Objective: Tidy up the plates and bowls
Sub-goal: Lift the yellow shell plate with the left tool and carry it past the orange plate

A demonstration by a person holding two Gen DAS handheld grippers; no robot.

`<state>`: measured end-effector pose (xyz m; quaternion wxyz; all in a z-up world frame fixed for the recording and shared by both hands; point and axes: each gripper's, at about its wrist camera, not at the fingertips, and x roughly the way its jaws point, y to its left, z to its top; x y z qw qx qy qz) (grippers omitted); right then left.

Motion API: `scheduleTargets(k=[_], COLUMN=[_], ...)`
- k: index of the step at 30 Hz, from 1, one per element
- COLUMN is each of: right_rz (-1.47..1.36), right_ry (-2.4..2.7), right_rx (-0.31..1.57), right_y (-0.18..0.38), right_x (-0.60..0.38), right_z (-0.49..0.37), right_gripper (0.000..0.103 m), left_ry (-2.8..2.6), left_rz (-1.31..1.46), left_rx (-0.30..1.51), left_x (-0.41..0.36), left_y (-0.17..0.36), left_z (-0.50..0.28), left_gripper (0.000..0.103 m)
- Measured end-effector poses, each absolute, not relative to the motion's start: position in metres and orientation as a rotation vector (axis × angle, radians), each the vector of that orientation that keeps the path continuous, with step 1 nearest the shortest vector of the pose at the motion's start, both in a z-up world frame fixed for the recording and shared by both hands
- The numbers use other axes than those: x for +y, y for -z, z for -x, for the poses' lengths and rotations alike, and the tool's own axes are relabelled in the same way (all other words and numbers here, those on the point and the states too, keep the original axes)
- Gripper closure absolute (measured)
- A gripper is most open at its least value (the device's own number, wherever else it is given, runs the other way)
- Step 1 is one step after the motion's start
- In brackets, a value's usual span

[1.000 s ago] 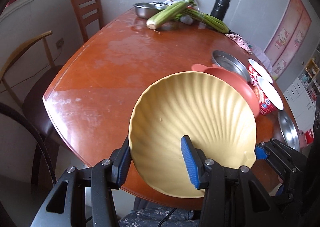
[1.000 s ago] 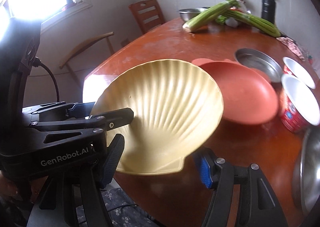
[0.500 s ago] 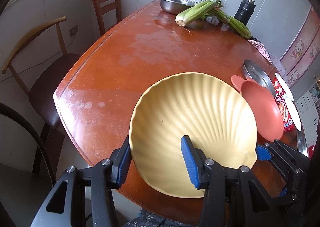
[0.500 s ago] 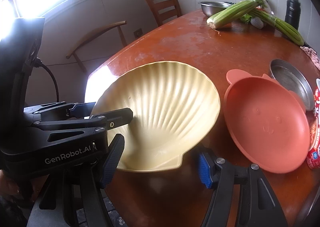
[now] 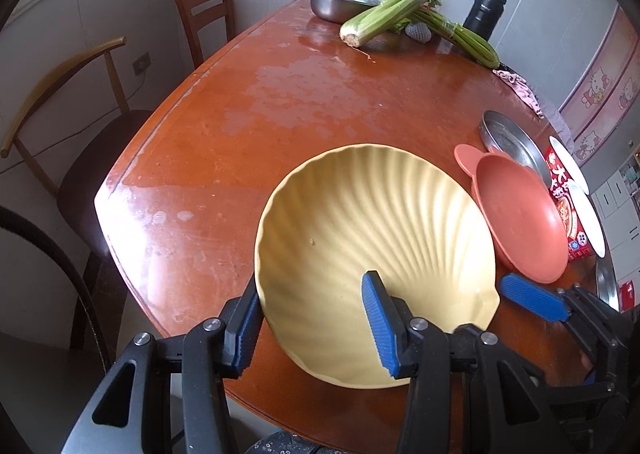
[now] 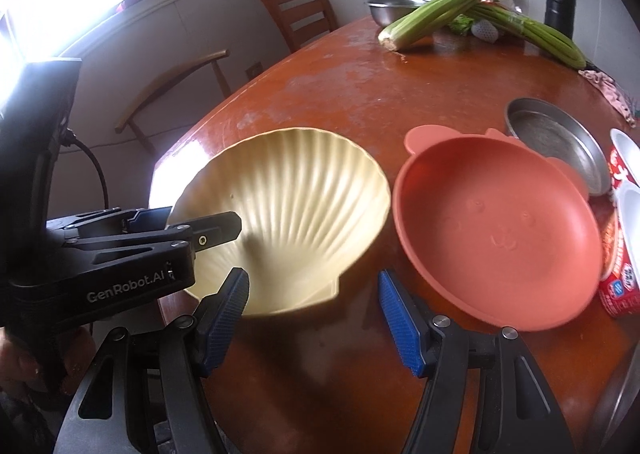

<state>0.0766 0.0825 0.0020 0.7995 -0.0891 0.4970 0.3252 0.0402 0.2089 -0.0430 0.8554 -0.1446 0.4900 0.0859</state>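
My left gripper is shut on the near rim of a yellow shell-shaped bowl, one finger inside and one outside, holding it tilted just above the table's near edge. The bowl also shows in the right wrist view, left of a salmon bear-eared plate that lies flat on the table; that plate shows in the left wrist view too. My right gripper is open and empty, just in front of the gap between bowl and plate.
A wooden table carries a steel pan, red-and-white cups, a steel bowl, celery and a black flask at the far end. Chairs stand along the left side.
The yellow bowl, held by my left gripper, has moved left off the salmon plate, which now lies uncovered. My right gripper stayed open beside it.
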Motion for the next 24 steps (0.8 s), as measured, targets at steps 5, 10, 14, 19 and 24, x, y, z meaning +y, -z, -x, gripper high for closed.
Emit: scheduleTargets(k=[5,10,14,19,24], right_rz=[0.161,0.127,0.111,0.098,0.087], right_ry=[-0.672,-0.644,-0.631,-0.618,-0.598], right_rx=[1.046,1.052,1.039,1.02,0.989], right_y=[-0.014,-0.018,-0.024,-0.033,-0.044], right_x=[0.059,0.044,0.033,0.023,0.014], right_z=[-0.075,-0.074,-0.071,-0.071,-0.068], right_gripper=[0.034,0.034,0.034,0.034,0.034], left_ry=[-0.201,-0.236,-0.265,-0.272,-0.245], left_rz=[0.311,0.306,0.305,0.289,0.265], left_rx=[1.031,1.023,0.996,0.96,0.924], left_x=[0.208,0.211,0.214,0.21,0.197], left_y=[0.043,0.041,0.033,0.018,0.001], left_z=[-0.042,-0.043,-0.039,-0.033,-0.027], left_gripper=[0.055,0.055,0.055,0.053,0.046])
